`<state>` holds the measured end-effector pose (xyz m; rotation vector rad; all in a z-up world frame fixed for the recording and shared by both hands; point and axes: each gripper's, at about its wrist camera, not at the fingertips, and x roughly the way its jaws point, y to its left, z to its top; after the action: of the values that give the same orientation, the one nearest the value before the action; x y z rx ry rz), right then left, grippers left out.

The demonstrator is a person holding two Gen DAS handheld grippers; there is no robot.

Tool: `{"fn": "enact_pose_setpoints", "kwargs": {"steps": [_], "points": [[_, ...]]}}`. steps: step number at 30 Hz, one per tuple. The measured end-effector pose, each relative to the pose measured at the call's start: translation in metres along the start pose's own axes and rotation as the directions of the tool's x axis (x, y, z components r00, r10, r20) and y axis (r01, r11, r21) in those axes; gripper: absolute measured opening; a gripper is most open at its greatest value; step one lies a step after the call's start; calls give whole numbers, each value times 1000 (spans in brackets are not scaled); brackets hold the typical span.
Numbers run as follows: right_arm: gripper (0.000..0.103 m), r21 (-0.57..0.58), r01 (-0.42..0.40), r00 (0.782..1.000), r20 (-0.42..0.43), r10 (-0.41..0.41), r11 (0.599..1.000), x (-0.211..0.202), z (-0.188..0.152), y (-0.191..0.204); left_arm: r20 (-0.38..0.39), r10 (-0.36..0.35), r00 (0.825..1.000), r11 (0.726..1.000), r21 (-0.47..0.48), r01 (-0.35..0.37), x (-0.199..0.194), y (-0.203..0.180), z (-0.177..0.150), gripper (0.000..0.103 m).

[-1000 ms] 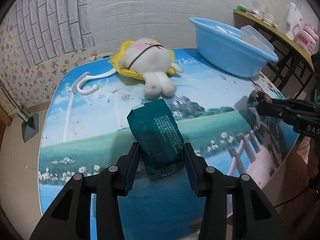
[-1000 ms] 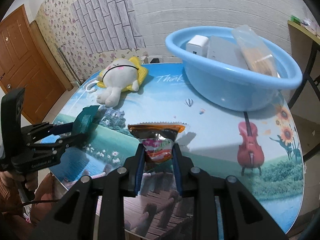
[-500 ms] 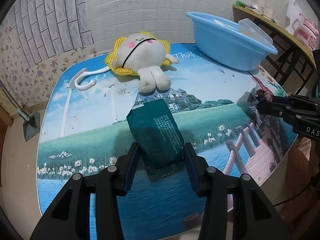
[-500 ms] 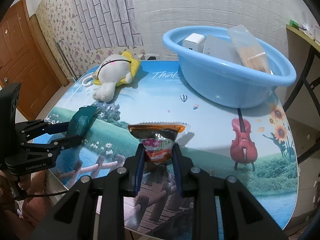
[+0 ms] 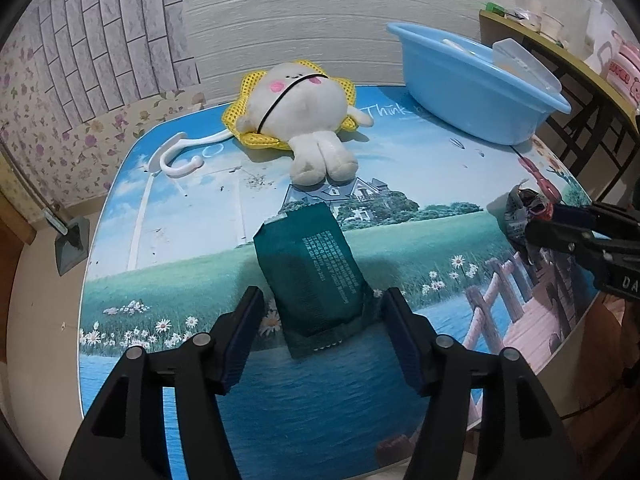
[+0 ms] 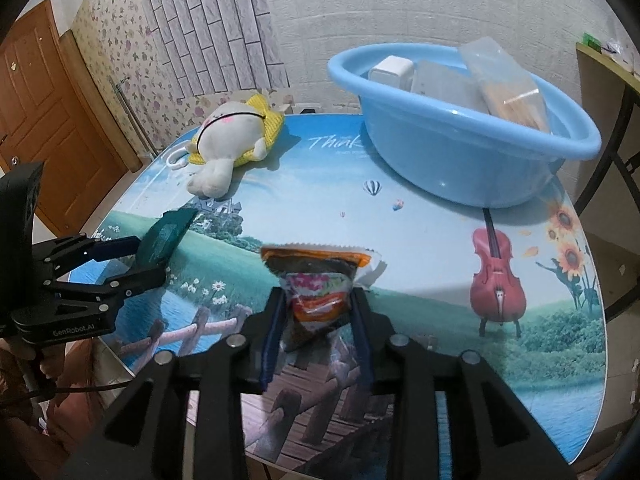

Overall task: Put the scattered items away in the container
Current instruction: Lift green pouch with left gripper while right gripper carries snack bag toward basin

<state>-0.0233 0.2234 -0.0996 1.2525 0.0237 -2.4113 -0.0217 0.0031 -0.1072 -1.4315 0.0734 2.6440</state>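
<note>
My left gripper (image 5: 320,332) is shut on a dark green packet (image 5: 310,272) and holds it above the table's near left part; it also shows in the right wrist view (image 6: 164,236). My right gripper (image 6: 318,340) is shut on an orange snack packet (image 6: 316,284), seen at the right edge of the left wrist view (image 5: 524,212). The blue basin (image 6: 460,160) stands at the table's far right with a white box (image 6: 390,70) and a clear bag (image 6: 508,84) in it. A white plush toy (image 5: 308,116) lies on a yellow net at the far side.
A white plastic hook (image 5: 180,156) lies left of the plush. The round table (image 5: 180,240) has a printed landscape top. A wooden shelf (image 5: 560,52) with small items stands right of the basin. A brown door (image 6: 40,100) is at the left.
Both grippers have lifted a little and drawn back with their packets. The left gripper's jaws look slightly wider around the green packet.
</note>
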Motion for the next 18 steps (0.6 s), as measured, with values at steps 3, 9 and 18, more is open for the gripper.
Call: {"fn": "enact_pose_setpoints", "kwargs": {"steps": [3, 9, 18], "points": [[41, -10, -8, 1000, 5, 8, 1000, 0, -2, 1, 3, 8, 1000, 1000, -11, -8, 1, 1, 1, 62], [45, -16, -14, 1000, 12, 14, 1000, 3, -4, 2, 26, 22, 999, 999, -26, -22, 3, -1, 3, 62], [47, -8, 3, 1000, 23, -3, 1000, 9, 1, 0, 64, 20, 998, 1000, -25, -18, 2, -4, 2, 49]]}}
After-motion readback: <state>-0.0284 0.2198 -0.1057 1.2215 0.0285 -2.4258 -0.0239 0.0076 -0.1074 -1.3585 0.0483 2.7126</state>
